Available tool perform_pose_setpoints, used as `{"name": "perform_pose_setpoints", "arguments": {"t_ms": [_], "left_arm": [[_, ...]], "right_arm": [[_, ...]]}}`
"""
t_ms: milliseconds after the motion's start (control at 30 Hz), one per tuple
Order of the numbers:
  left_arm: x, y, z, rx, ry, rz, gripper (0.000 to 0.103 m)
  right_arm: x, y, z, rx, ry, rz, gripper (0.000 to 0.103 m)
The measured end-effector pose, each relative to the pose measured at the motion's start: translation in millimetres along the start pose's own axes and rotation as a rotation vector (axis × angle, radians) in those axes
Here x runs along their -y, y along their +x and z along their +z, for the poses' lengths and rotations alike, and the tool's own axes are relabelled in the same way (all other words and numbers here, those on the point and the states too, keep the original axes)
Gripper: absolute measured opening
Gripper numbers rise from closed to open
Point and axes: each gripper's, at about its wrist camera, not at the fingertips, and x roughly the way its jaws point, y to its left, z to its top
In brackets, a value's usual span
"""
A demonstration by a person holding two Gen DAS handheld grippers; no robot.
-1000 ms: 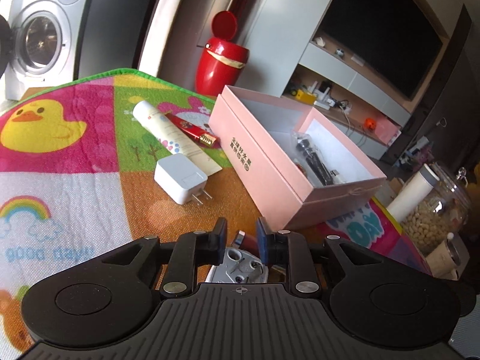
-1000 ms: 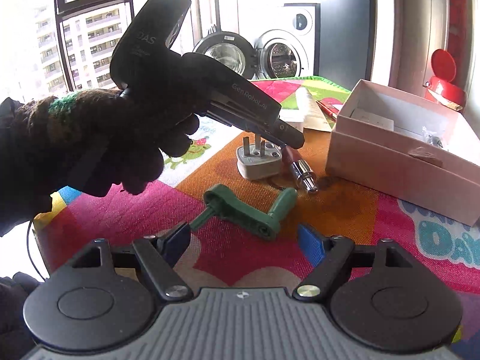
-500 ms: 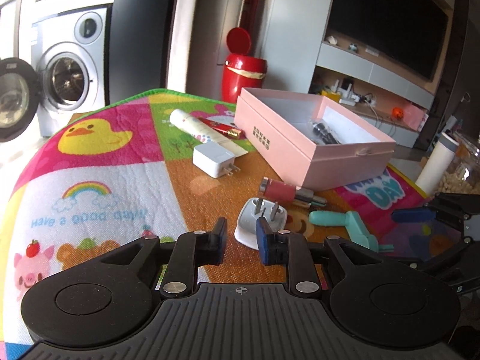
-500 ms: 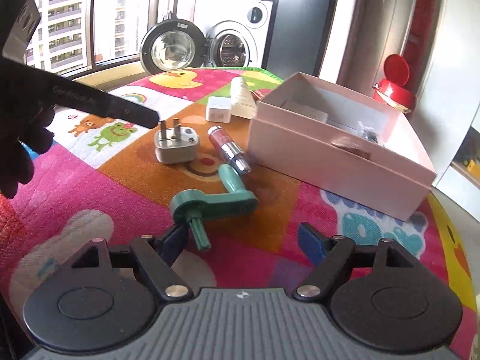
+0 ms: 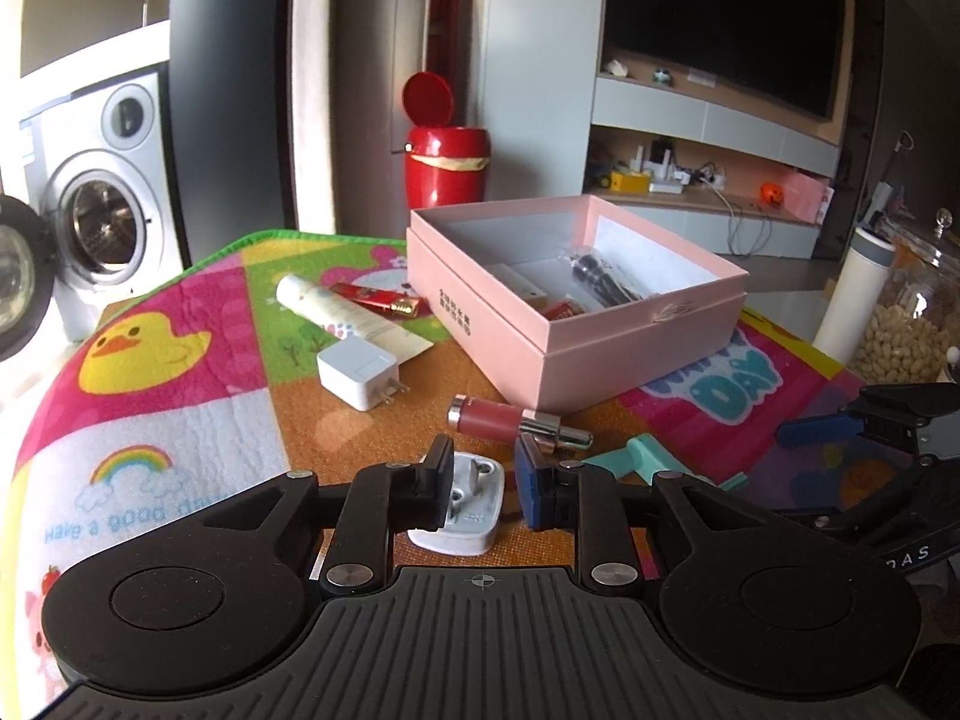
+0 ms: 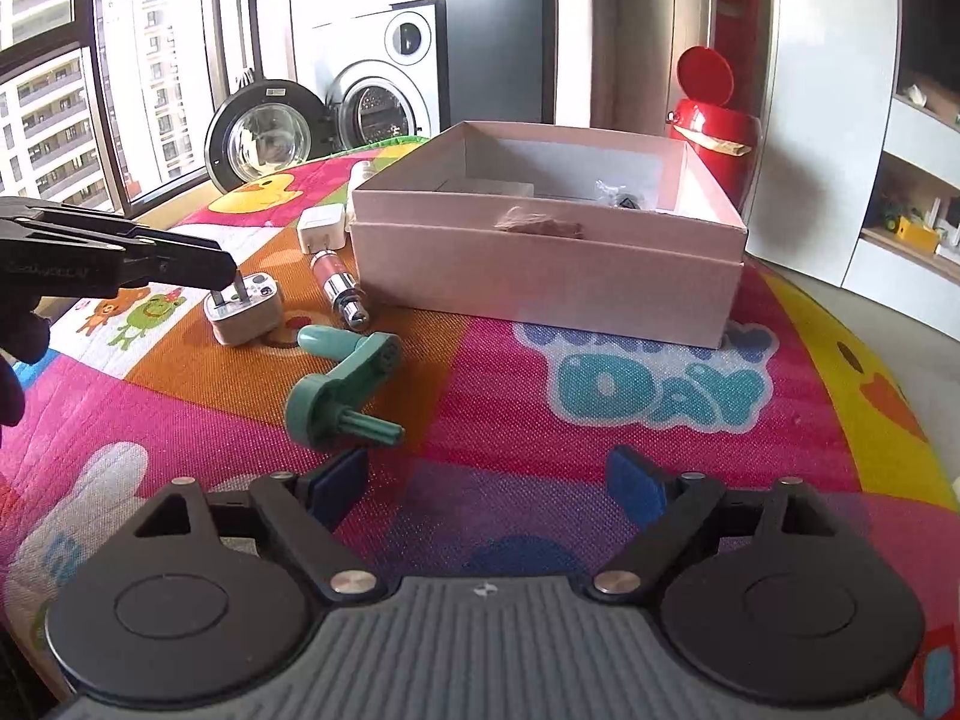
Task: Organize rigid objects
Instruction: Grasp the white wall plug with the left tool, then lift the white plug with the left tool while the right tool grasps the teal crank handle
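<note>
My left gripper (image 5: pixel 483 483) hovers just over a white plug adaptor (image 5: pixel 471 510) lying prongs-up on the colourful mat. Its jaws are almost together and just beginning to part, and they grip nothing. In the right wrist view its tip (image 6: pixel 222 267) sits above the plug (image 6: pixel 243 312). My right gripper (image 6: pixel 489 480) is open and its jaws are still widening, with nothing between them. A green crank handle (image 6: pixel 342 384) lies just ahead of its left finger. A pink-and-silver tube (image 6: pixel 339 282) rests beside the open pink box (image 6: pixel 540 282), which holds a few small items.
A white charger (image 5: pixel 357 372), a cream tube (image 5: pixel 342 312) and a red packet (image 5: pixel 378 300) lie left of the box. At the mat's right edge stand a white bottle (image 5: pixel 855 294) and a nut jar (image 5: pixel 906 324). A red bin (image 5: pixel 447 165) stands behind.
The left gripper drew back from close over the plug, and the plug stays on the mat. The right gripper swung toward the box and its jaws spread wider. The crank now lies nearer its left finger.
</note>
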Motion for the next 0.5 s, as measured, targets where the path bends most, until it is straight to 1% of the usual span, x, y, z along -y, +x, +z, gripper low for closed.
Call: {"name": "perform_pose_setpoints", "arguments": {"t_ms": [67, 100, 167, 200, 233, 333, 400, 500], "left_arm": [[-19.0, -4.1, -0.5, 0.020, -0.104, 0.054, 0.025], [-28.9, -6.8, -0.9, 0.034, -0.154, 0.066, 0.025], [-41.6, -10.9, -3.1, 0.049, -0.215, 0.052, 0.025], [-42.6, -11.4, -4.2, 0.039, -0.213, 0.030, 0.025], [-40.1, -11.1, -5.7, 0.026, -0.195, 0.010, 0.025], [-22.6, -8.0, -11.2, -0.012, -0.103, -0.020, 0.025], [-9.6, -3.5, -15.4, -0.030, -0.044, -0.009, 0.025], [3.8, 5.6, -17.5, -0.041, 0.011, -0.013, 0.027]], "right_arm": [[-10.6, -4.8, 1.3, 0.015, -0.018, 0.049, 0.087], [-16.3, -5.7, 2.4, 0.027, -0.036, 0.049, 0.087], [-31.6, -3.9, 8.4, 0.059, -0.082, 0.028, 0.087], [-37.6, -0.5, 11.4, 0.060, -0.102, 0.010, 0.087], [-44.7, 6.0, 15.9, 0.054, -0.130, -0.029, 0.087], [-47.3, 17.7, 21.1, 0.049, -0.175, -0.149, 0.087], [-35.0, 19.9, 21.8, 0.033, -0.140, -0.182, 0.087], [-6.2, 18.2, 18.2, -0.007, -0.025, -0.183, 0.087]]}}
